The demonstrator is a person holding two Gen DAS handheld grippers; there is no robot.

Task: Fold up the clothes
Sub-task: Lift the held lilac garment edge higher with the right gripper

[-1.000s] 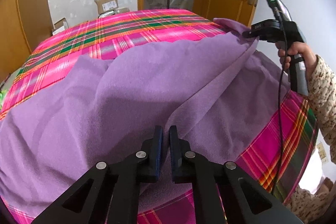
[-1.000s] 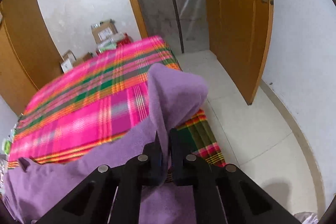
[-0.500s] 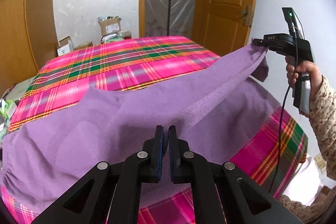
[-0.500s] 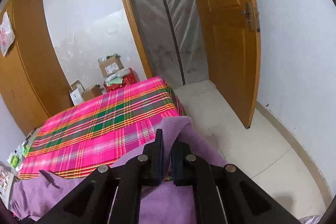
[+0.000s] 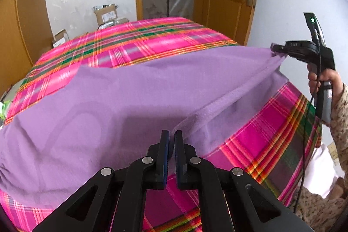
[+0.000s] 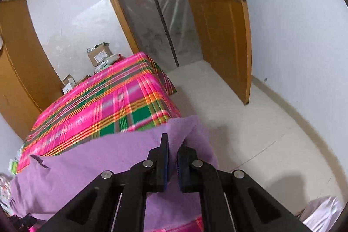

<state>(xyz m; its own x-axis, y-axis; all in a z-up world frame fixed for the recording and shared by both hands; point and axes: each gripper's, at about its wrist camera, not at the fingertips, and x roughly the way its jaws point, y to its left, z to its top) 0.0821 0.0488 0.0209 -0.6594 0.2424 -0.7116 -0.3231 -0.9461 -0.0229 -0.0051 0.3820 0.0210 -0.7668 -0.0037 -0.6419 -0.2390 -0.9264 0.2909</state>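
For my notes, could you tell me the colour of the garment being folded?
Plain purple garment, clearest in the left wrist view.

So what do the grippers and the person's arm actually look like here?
Both grippers, left gripper and right gripper, are matte black with silver pivot bolts and blue-edged finger pads. The right gripper has a green indicator light, grey handle and black cable. The right hand is bare, its sleeve beige and speckled.

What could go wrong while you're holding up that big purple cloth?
1. The purple cloth is pulled taut between the left gripper and right gripper; each seems to pinch only a little fabric, so a corner might slip out.
2. The right gripper's corner hangs past the edge of the plaid bed, above the floor, so a dropped corner could land there.
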